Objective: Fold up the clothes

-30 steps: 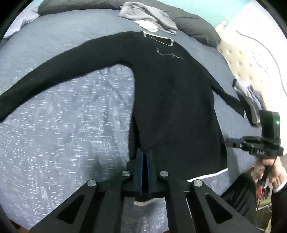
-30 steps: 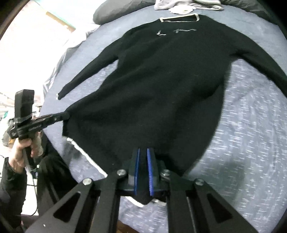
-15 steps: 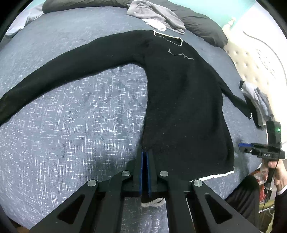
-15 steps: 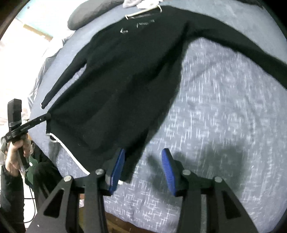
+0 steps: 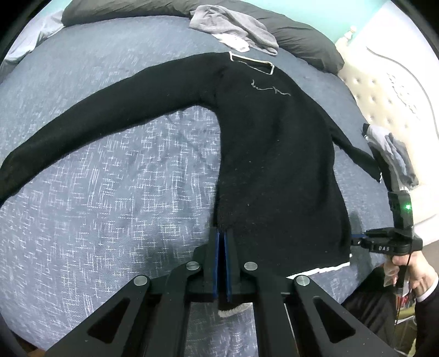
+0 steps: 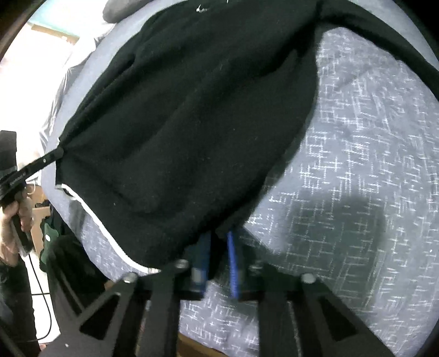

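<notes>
Left claw (image 5: 221,241): clenched on the bottom hem of the black sweater (image 5: 274,153), blue pads pressed together with knit between them; a strip of white hem trim (image 5: 233,310) hangs below the jaws. Right claw (image 6: 218,241): jaws closing on the other bottom corner of the same hem, black knit bunched between the blue pads; that view is motion-blurred.

Black sweater: spread flat on the bed (image 5: 109,192), collar (image 5: 251,61) toward the far pillow end, hem at the near edge of the bed. One sleeve (image 5: 96,118) runs out across the cover toward the bed's left side; the other sleeve (image 5: 356,156) reaches the right edge. Pale script on the chest (image 5: 270,89).

Surface: bedcover grey-blue with a white crosshatch weave, lightly creased. Dark grey pillows (image 5: 301,41) along the far edge; a crumpled grey garment (image 5: 233,24) lies on the cover just beyond the collar. Folded grey clothes (image 5: 392,153) sit at the right edge, near the sleeve cuff.

Room: cream tufted headboard (image 5: 384,90) at right, teal wall (image 5: 343,16) behind the pillows.
</notes>
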